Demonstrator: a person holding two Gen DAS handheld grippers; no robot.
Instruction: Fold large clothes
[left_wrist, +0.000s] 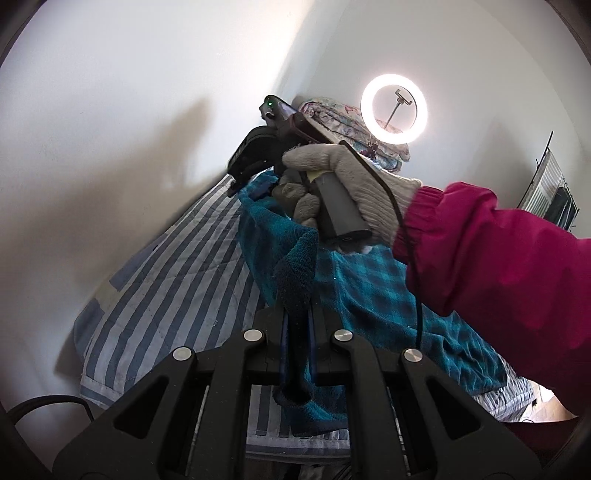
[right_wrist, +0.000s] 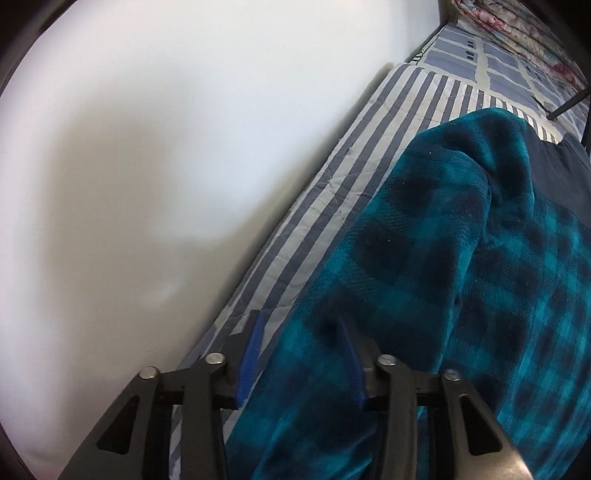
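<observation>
Plainly, the teal-and-navy checked fleece garment (right_wrist: 461, 266) lies spread over the blue-and-white striped quilt (right_wrist: 332, 177) on the bed, its near edge just short of the white wall (right_wrist: 147, 166), where a strip of quilt stays bare. The left gripper (left_wrist: 295, 332) has its jaws closed tight on a dark-hemmed fold of the fleece. The right gripper (right_wrist: 301, 358), held in a gloved hand (left_wrist: 351, 177), has its jaws partly apart, fleece between them; whether the pads press it I cannot tell.
</observation>
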